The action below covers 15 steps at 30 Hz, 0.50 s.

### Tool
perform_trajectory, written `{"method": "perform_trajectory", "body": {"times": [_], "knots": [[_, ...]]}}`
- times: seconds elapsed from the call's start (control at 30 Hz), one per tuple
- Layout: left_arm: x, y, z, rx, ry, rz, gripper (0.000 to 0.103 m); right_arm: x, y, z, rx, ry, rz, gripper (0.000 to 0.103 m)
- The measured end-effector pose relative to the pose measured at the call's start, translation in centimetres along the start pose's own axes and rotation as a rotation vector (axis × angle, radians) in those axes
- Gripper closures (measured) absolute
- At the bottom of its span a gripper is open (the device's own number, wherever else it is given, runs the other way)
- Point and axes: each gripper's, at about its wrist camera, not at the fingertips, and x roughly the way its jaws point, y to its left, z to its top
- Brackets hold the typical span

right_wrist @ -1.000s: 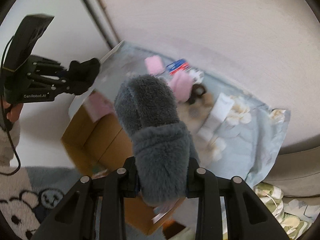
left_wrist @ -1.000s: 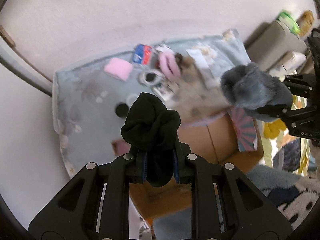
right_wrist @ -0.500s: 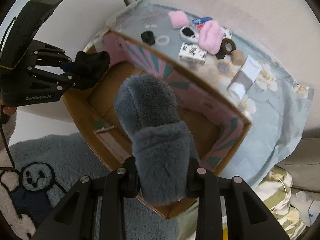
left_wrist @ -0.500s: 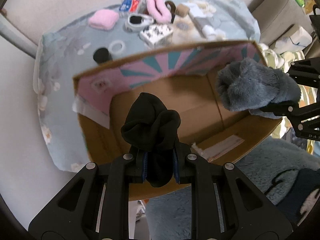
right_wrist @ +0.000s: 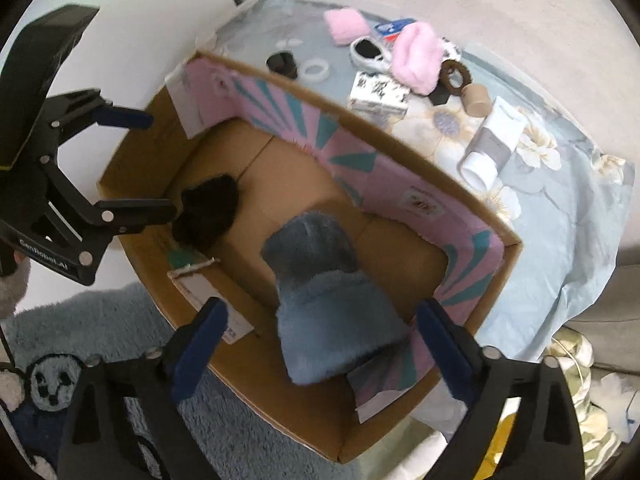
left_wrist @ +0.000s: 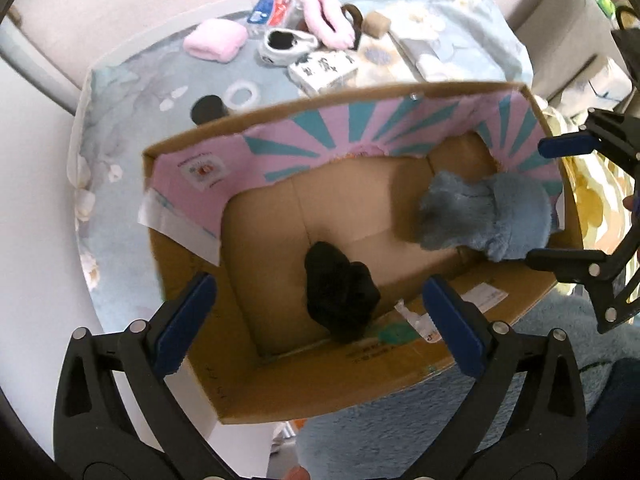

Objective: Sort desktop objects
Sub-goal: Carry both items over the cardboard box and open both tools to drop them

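Observation:
An open cardboard box (left_wrist: 256,132) (right_wrist: 460,208) with pink and teal inner flaps is below both grippers. A black sock bundle (left_wrist: 340,292) (right_wrist: 208,216) is inside the box near its left side. A grey-blue fluffy slipper (left_wrist: 488,216) (right_wrist: 328,300) is inside at the right side. My left gripper (left_wrist: 320,320) is open above the black bundle, and also shows in the right wrist view (right_wrist: 156,164). My right gripper (right_wrist: 320,336) is open above the slipper, and also shows in the left wrist view (left_wrist: 560,204).
Behind the box a light blue floral cloth (left_wrist: 132,92) (right_wrist: 560,184) holds a pink pad (left_wrist: 214,40), a pink fluffy item (right_wrist: 416,56), a patterned white box (right_wrist: 378,94), a white tube (right_wrist: 492,144), a black cap (left_wrist: 206,108), a white ring (right_wrist: 316,70). A blue rug (right_wrist: 100,332) lies in front.
Both grippers have opened. The black bundle and the slipper have left the fingers and are now inside the box. Both cameras have come closer over the box.

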Motion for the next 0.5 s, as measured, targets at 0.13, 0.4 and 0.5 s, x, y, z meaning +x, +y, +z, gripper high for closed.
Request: {"method": "perform_trajectory", "body": {"times": [0.13,0.4,0.5], "knots": [[-0.5,0.3,0.3,0.006,0.001,0.024,0.000,-0.7,-0.6,-0.1,0.035,-0.026,0.018,0.001],[-1.2,0.8,0.6,0.013,-0.006,0.012,0.000,-1.1,-0.7,-0.3,0.054,-0.024,0.030,0.001],[-1.4,1.0,0.8,0.008,-0.011,0.004,0.000,-1.1,-0.6,-0.4,0.053,-0.025,0.033,0.001]]}}
